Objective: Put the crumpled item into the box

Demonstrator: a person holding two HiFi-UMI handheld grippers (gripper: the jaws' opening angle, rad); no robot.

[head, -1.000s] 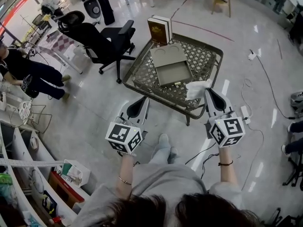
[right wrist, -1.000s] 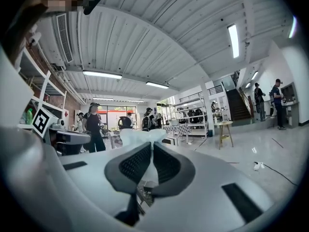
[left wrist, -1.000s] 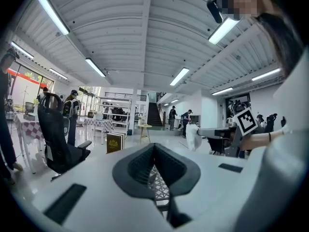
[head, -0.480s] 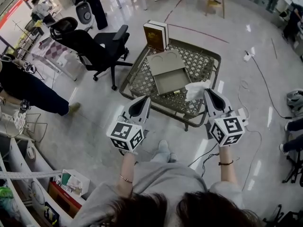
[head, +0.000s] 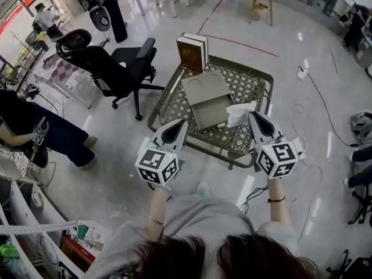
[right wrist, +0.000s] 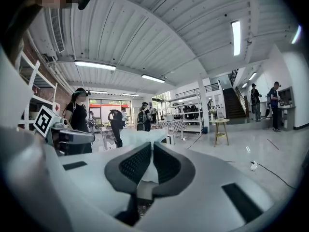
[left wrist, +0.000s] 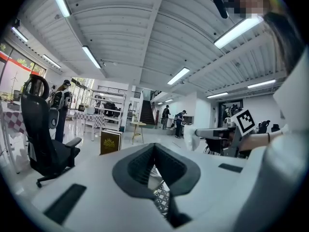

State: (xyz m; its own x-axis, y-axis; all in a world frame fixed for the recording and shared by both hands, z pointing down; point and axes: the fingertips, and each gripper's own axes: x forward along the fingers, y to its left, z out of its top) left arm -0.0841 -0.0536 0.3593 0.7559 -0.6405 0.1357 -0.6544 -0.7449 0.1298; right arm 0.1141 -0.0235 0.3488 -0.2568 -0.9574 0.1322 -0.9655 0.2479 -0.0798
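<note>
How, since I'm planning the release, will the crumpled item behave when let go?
Probably very light and floppy: the crumpled item bulges in loose folds beyond the right hand-held gripper pinching it. Unlikely to roll, given its irregular shape. It may drift or unfold slightly when dropped toward the box.

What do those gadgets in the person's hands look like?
The white plastic left gripper and right gripper each have two tapered jaws lined with dark ribbed pads and a cube of black-and-white square markers. Grey top; a thin bracelet on the left wrist, a dark band on the right.
</note>
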